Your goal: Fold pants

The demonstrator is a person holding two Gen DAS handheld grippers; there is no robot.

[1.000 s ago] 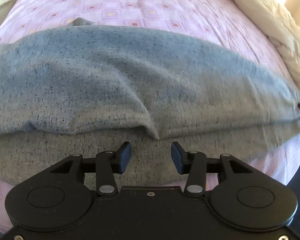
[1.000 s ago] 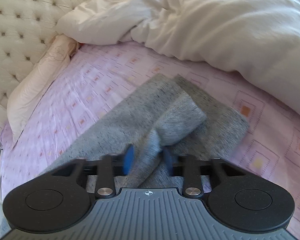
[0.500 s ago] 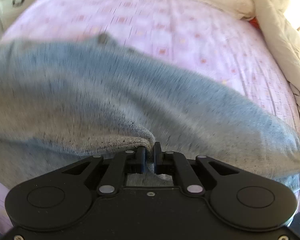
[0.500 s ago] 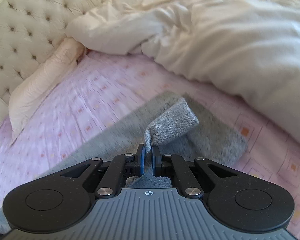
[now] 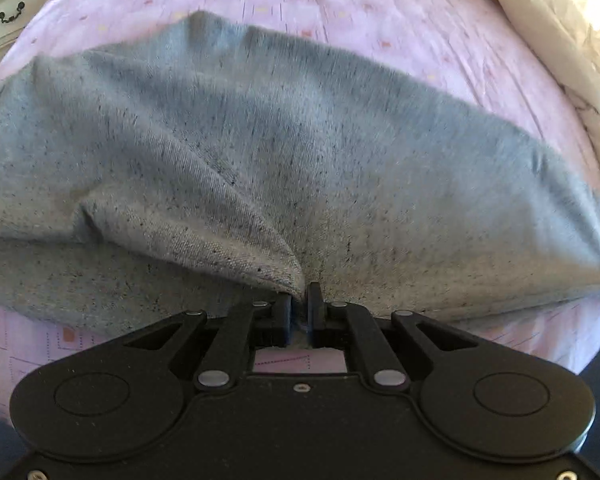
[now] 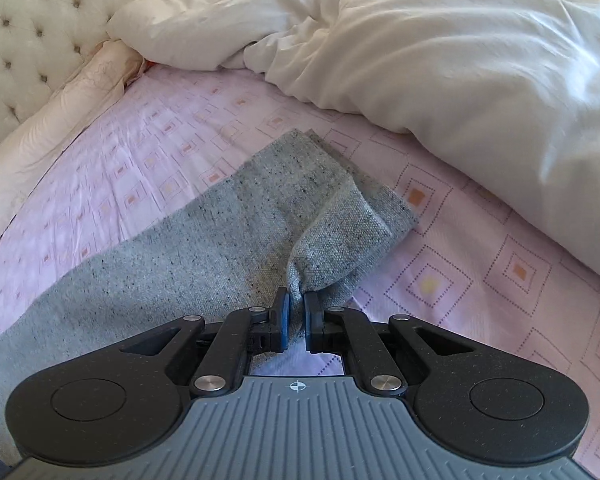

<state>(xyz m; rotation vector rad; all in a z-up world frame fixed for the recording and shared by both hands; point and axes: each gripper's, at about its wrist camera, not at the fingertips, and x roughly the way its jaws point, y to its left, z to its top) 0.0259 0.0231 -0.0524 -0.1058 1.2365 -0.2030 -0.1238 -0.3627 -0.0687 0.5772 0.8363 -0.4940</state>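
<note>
- The grey pants lie on a bed with a pink sheet that has little squares on it.
- In the left wrist view the pants spread wide across the sheet, from one side of the picture to the other.
- The left gripper is squeezed tight on the near edge of the pants. A pinch of grey cloth sits between its two fingers.
- The cloth pulls up into a pointed fold right at the left gripper.
- A white drawer with a dark handle shows in the far corner of that view.
- In the right wrist view the leg end of the pants points toward a big white duvet.
- The right gripper is pinched on a corner of that leg end. Its jaws have just opened a tiny bit, but grey cloth is still pressed between them.
- The held corner is lifted and bent over the rest of the leg.
- A pale pillow lies beside a cream headboard with buttons.
- The duvet is bunched up at the far side of the bed, near the leg end but not touching it.
</note>
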